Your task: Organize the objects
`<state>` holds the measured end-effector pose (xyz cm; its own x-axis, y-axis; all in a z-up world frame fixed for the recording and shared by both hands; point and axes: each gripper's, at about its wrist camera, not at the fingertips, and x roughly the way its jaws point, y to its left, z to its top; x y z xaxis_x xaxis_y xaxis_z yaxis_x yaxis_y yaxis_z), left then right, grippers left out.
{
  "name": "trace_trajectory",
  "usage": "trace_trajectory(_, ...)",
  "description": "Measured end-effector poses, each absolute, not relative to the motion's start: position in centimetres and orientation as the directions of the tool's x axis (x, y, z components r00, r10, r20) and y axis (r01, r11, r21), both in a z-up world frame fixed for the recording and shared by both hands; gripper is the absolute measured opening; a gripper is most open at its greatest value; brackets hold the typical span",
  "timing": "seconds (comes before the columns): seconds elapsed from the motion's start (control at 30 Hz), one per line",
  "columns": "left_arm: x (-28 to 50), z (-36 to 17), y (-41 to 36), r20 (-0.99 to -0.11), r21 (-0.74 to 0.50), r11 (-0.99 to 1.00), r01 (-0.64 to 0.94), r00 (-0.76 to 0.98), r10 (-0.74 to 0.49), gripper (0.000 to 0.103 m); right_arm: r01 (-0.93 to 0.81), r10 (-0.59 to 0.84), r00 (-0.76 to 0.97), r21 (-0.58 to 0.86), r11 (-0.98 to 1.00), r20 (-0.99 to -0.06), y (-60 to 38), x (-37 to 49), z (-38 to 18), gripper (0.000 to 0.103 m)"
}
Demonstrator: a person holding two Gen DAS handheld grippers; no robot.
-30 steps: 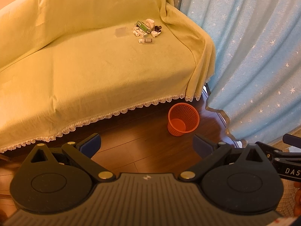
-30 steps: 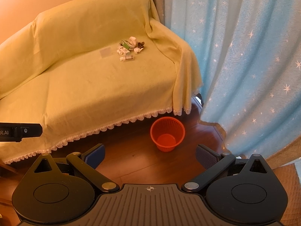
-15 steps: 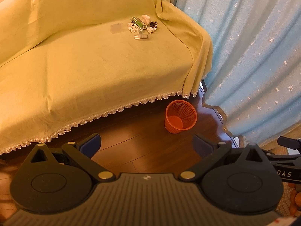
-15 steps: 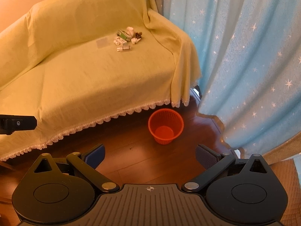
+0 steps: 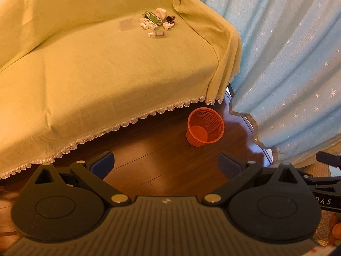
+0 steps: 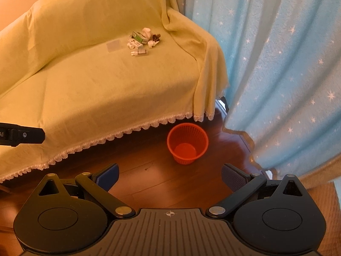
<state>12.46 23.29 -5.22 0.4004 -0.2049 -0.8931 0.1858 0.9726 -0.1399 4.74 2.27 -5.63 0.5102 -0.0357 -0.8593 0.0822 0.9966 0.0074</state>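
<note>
The left gripper sat at the bottom of its frame with jaws spread wide and nothing between them, above bare wooden floor. The right gripper was likewise spread apart and empty. Just beyond each, right of centre, an orange mesh basket stood upright on the floor near the lace hem of the yellow sofa cover. Well beyond both grippers, in the upper middle of each frame, a cluster of small items lay on the sofa seat: boxes, white crumpled pieces and a small bottle lying on its side. Blue starred curtains filled the right.
</note>
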Motion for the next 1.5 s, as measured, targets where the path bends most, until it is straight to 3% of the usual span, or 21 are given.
trace_trajectory(0.2,16.3,-7.7,19.7,-0.895,-0.121,0.976,0.18,0.405,-0.185,0.102,0.03,0.007,0.509,0.026,0.999,-0.861,-1.1,8.8,-9.0,0.1)
trace_trajectory(0.3,18.5,-9.7,18.2,-0.896,-0.104,0.982,0.156,0.414,-0.16,0.102,-0.019,0.045,0.503,0.041,0.999,-0.863,-3.1,11.4,-12.1,0.089)
trace_trajectory(0.4,20.6,-12.6,16.8,-0.899,-0.099,0.985,0.143,0.412,-0.15,0.102,-0.058,0.068,0.481,0.045,0.997,-0.874,-4.8,14.0,-15.9,0.086)
trace_trajectory(0.7,27.0,-27.0,14.6,-0.903,-0.098,0.985,0.142,0.404,-0.147,0.102,-0.194,0.111,0.468,0.021,0.981,-0.877,-6.5,19.9,-31.1,0.084)
trace_trajectory(1.1,31.8,-48.9,13.2,-0.897,-0.065,0.967,0.247,0.41,-0.165,0.102,-0.409,0.092,0.389,-0.083,0.909,-0.917,-5.4,26.5,-56.7,0.059)
trace_trajectory(1.5,31.6,-57.7,14.3,-0.917,-0.108,0.972,0.207,0.357,-0.178,0.102,-0.521,0.089,0.36,-0.121,0.845,-0.929,-5.5,29.3,-67.1,0.041)
